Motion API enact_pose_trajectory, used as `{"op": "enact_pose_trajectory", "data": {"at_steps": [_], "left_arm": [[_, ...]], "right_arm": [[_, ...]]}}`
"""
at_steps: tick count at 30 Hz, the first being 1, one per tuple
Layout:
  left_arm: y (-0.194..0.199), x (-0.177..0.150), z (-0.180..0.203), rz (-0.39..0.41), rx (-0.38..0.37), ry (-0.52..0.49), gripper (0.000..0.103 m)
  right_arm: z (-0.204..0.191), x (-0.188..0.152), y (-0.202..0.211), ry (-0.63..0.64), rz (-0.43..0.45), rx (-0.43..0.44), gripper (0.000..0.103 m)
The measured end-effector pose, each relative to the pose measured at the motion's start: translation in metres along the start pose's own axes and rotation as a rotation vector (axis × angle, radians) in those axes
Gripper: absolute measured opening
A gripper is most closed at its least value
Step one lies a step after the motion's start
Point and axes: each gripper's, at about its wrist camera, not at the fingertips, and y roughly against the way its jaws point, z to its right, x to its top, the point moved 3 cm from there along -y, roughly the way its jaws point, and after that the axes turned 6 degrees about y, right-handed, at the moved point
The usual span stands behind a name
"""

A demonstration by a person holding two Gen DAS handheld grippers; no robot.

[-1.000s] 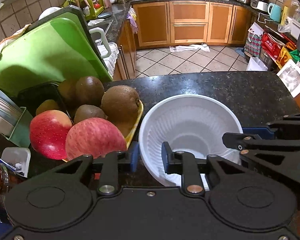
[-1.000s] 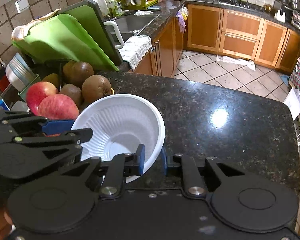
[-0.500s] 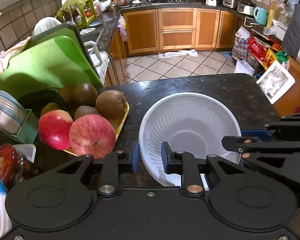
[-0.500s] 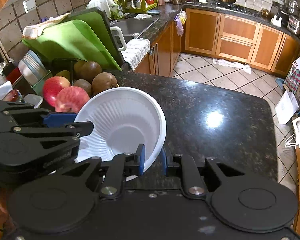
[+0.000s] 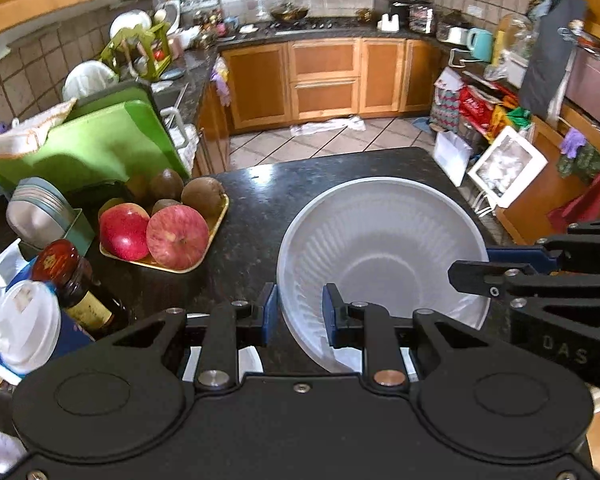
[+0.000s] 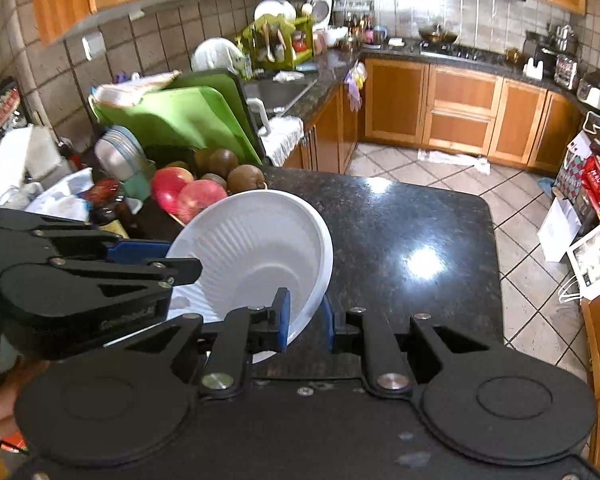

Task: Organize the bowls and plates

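The white bowl [image 5: 380,252] is being held clear of the dark bench [image 6: 412,240], tilted, by both tools at once. The left gripper [image 5: 298,308] is clamped with its fingers [image 5: 270,312] astride the near rim; the right gripper [image 6: 306,320] is pinching the opposite rim. The carrying step is judged to be in hand. A destination is called for next, with both grips being released only once the bowl is supported there.

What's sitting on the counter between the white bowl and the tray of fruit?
Nothing: in the left wrist view, bare dark counter separates the bowl from the fruit tray.
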Motion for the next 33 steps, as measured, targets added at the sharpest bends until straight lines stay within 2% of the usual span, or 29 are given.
{"op": "enact_pose_trajectory", "data": {"at_steps": [6, 9, 12, 18, 28, 33], "left_arm": [[0.032, -0.021, 0.012, 0.032, -0.028, -0.016, 0.031], [0.041, -0.028, 0.021, 0.052, -0.006, -0.034, 0.031], [0.04, -0.031, 0.026, 0.07, 0.013, -0.056, 0.031], [0.025, -0.023, 0.036, 0.065, -0.006, -0.057, 0.032], [0.005, -0.011, 0.058, 0.048, -0.048, -0.044, 0.032], [0.018, -0.013, 0.064, 0.035, -0.092, -0.04, 0.032]], "right_arm": [[-0.013, -0.029, 0.05, -0.01, 0.033, -0.022, 0.019], [-0.016, -0.039, 0.061, -0.016, 0.036, -0.063, 0.019], [-0.018, -0.048, 0.056, -0.001, 0.017, -0.082, 0.019], [-0.002, -0.057, 0.038, 0.003, -0.028, -0.084, 0.02], [0.044, -0.041, 0.021, -0.043, -0.008, -0.101, 0.02], [0.056, -0.038, 0.03, -0.081, 0.003, -0.114, 0.019]]}}
